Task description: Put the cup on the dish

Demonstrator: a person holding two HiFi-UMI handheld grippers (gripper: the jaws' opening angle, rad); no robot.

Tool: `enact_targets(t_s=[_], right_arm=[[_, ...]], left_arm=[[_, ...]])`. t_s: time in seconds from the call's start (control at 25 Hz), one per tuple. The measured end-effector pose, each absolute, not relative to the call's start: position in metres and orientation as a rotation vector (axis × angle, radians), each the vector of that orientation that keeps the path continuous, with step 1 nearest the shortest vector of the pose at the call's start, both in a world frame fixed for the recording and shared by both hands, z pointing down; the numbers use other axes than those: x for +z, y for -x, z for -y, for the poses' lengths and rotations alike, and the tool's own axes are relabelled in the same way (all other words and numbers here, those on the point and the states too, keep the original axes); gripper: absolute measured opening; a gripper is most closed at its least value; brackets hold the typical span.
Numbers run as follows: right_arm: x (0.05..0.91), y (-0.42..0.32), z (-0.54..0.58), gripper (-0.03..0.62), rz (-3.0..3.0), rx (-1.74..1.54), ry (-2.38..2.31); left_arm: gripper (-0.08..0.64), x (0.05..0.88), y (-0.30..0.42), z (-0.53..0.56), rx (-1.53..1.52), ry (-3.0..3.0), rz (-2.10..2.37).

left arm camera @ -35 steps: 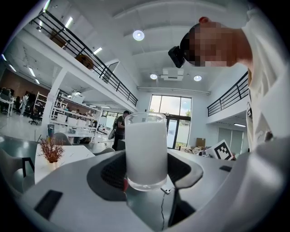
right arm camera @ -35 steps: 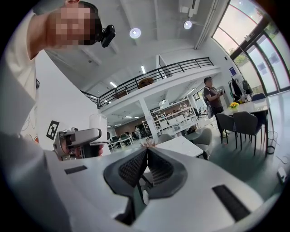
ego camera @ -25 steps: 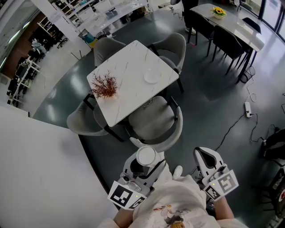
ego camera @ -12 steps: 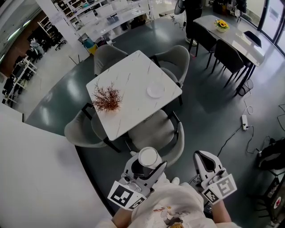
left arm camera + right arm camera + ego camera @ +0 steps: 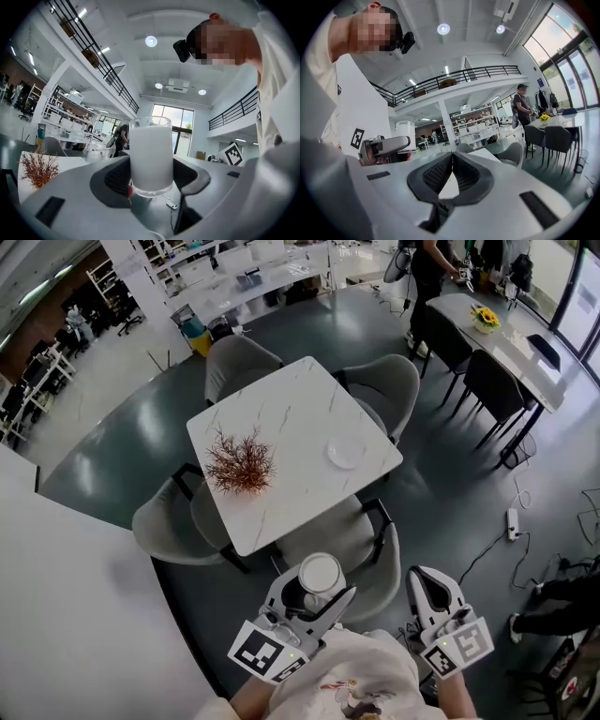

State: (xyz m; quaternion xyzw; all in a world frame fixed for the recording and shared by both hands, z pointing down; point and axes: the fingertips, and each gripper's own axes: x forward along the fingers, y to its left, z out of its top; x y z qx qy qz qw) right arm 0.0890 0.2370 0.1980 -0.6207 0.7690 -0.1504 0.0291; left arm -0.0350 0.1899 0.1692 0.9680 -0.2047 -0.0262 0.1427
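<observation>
The left gripper (image 5: pixel 317 592) points flat, and its two fingers squeeze the cup (image 5: pixel 320 572) between them. The right gripper (image 5: pixel 427 579) tips slightly down, fingers pressed together, nothing between.

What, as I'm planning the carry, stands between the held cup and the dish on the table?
A grey chair tucked at the table's near edge stands between the cup and the dish. Nothing else visible does.
</observation>
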Motion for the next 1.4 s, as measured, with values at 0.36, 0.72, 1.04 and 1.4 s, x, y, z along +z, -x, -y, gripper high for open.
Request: enact_targets(t_s=[0.36, 0.72, 1.04, 1.4], right_arm=[[0.198, -0.063, -0.192, 0.006, -2.429, -0.429, 1.914], [0.168, -0.033, -0.16, 0.006, -2.565, -0.385, 1.71], [0.154, 0.006, -0.143, 0.144, -2.645, -0.34, 1.605], [0.158, 0.015, -0.146, 0.241, -2.659, -0.4, 1.543]], left_arm=[[0.258, 0.201, 0.053, -0.149, -0.031, -2.767, 0.545], [0.258, 0.185, 0.034, -0.127, -0.124, -2.79, 0.517], [0.258, 0.19, 0.02, -0.124, -0.077, -2.886, 0.428], [0.258, 0.195, 0.017, -0.129, -0.065, -2.915, 0.413]])
